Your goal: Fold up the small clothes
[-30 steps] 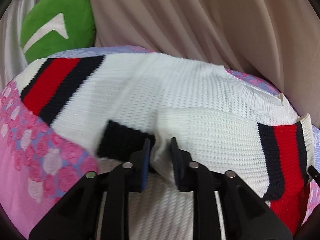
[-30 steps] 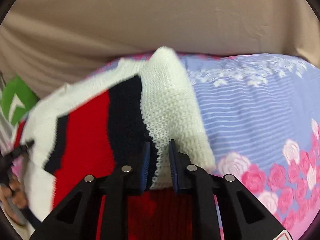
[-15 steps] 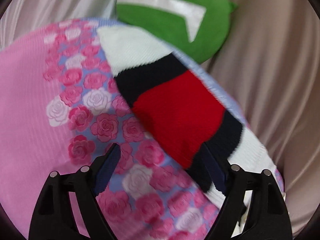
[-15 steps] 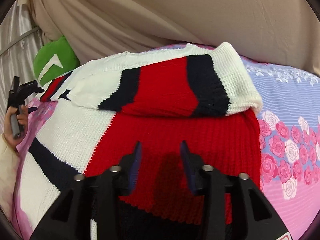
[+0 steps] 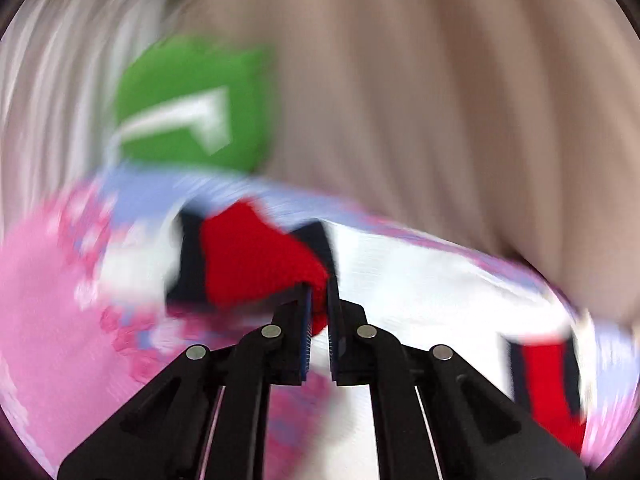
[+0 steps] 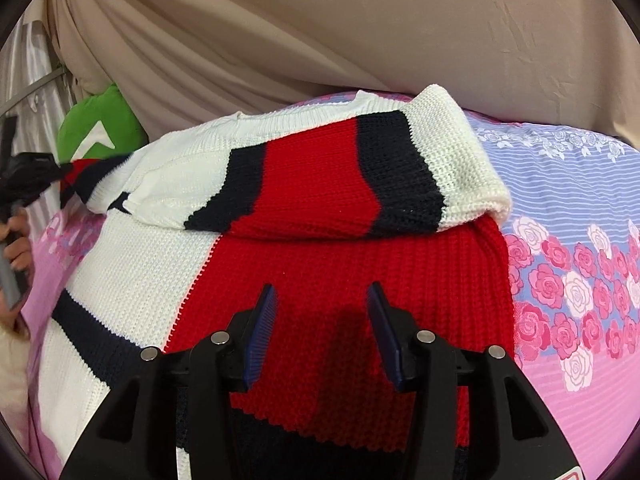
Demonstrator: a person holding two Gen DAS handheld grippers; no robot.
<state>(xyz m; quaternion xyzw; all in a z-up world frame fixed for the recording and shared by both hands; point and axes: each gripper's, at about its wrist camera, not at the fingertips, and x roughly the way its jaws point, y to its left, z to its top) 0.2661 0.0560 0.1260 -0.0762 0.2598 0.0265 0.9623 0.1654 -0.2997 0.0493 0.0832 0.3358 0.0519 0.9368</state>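
— While the left wrist picture is very blurred, can you tell what the left tool (image 5: 319,294) is doing?

— Yes. Its two fingers are pressed together on the red part of one sleeve (image 5: 256,256) of the knitted sweater (image 6: 352,280). In the right wrist view this same sleeve is pulled out to the far left edge, where a hand (image 6: 18,240) holds the black handle.

— Where does the sweater lie?

— On the bed, over a bedsheet (image 6: 580,280) with pink roses and lilac stripes. The white part of the body is on the left, the red part is in the middle. The other sleeve (image 6: 340,176), with navy, red and white bands, lies folded across the chest, its white end near the right side of the body.

— And the right tool (image 6: 322,308)?

— Its fingers stand well apart above the red knit and hold nothing. I cannot tell if they touch the fabric.

— Anything behind?

— A green cushion (image 6: 100,124) with a white arrow at the left, in front of a beige curtain (image 6: 360,28).
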